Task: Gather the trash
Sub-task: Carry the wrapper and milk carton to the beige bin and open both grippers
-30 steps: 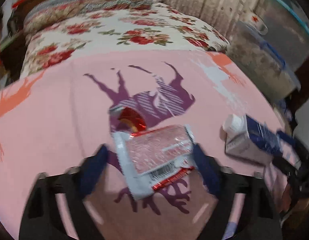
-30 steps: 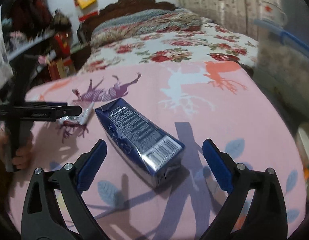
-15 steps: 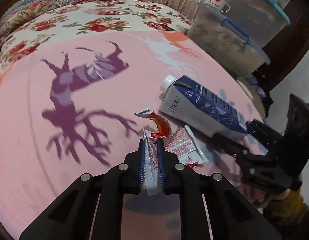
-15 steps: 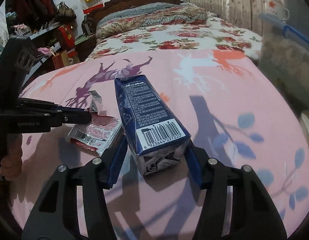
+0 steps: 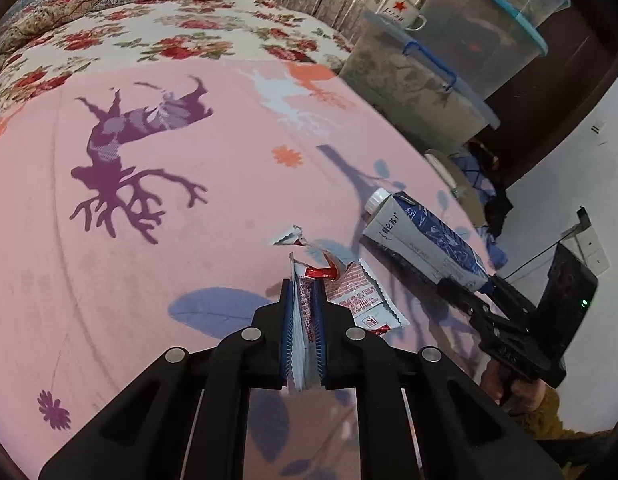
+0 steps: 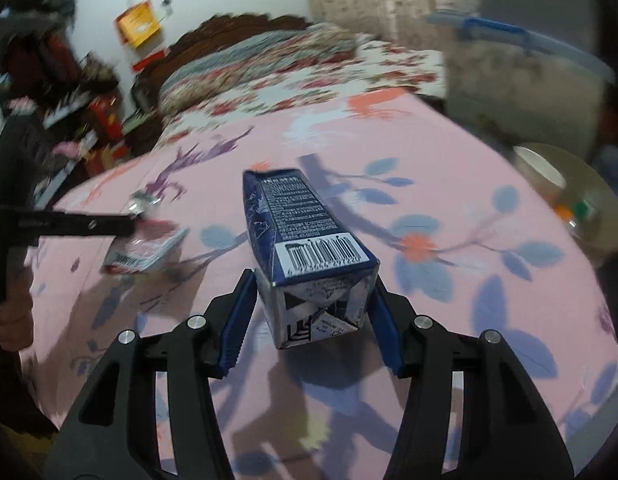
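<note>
Wrapper [image 5: 351, 300] pinched flat in left gripper [image 5: 303, 320], above pink bedspread [image 5: 189, 220] | right gripper [image 6: 309, 312] clamps blue carton [image 6: 305, 236] at its base — jaws just closed in | right view blurred — wrapper print unreadable

Snack wrapper [image 5: 351, 296]: torn, white and red with brick-like print, sawtooth edge, barcode end showing; pinched upright at one edge, rest sagged out to the right just above pink sheet, torn red-silver flap sticking up at far end. Milk carton [image 6: 305, 248]: dark blue and white, white screw cap at far end, barcode on upper face, folded base facing near; lay lengthwise, base end held, just right of wrapper, not touching it.
</note>
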Motion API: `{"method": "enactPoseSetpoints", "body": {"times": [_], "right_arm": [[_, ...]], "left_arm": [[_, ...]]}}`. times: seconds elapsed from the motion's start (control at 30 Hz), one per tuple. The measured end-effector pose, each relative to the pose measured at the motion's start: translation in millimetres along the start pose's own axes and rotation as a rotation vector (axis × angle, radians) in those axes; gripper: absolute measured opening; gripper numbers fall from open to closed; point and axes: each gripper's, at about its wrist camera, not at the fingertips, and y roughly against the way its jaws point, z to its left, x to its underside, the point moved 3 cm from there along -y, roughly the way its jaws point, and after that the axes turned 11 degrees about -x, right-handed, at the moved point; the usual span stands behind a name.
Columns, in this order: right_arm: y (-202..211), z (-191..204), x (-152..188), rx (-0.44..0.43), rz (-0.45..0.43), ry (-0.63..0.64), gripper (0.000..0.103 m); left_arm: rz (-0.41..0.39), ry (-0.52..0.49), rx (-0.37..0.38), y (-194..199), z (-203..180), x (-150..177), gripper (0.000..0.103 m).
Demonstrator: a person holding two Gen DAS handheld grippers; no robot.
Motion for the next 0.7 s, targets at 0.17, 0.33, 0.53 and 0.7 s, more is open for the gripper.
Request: {"method": "enactPoseSetpoints", "body": {"times": [0.17,0.33,0.53,0.7], "right_arm": [[23.9,-20.6,-0.8,0.024,-0.073,-0.073,0.055],[19.3,-28.5,11.2,0.029,-0.036,-0.079,0.054],[10.7,-23.2,23.0,0.002,0.034,-0.045,0.056],[14.1,-18.0,25.8,0.002,0.013,-0.007,0.084]], "left_arm": [[-0.011,-0.019,0.013,2.6,-16.5,-5.1,0.009],[0.025,-0.023,0.004,-12.0,-25.5,-4.3,0.009],[0.034,-0.029,0.004,-15.7,-32.6,-7.0,0.009],[0.039,-0.035,0.013,-17.6,-40.1,-12.9,0.009]]}}
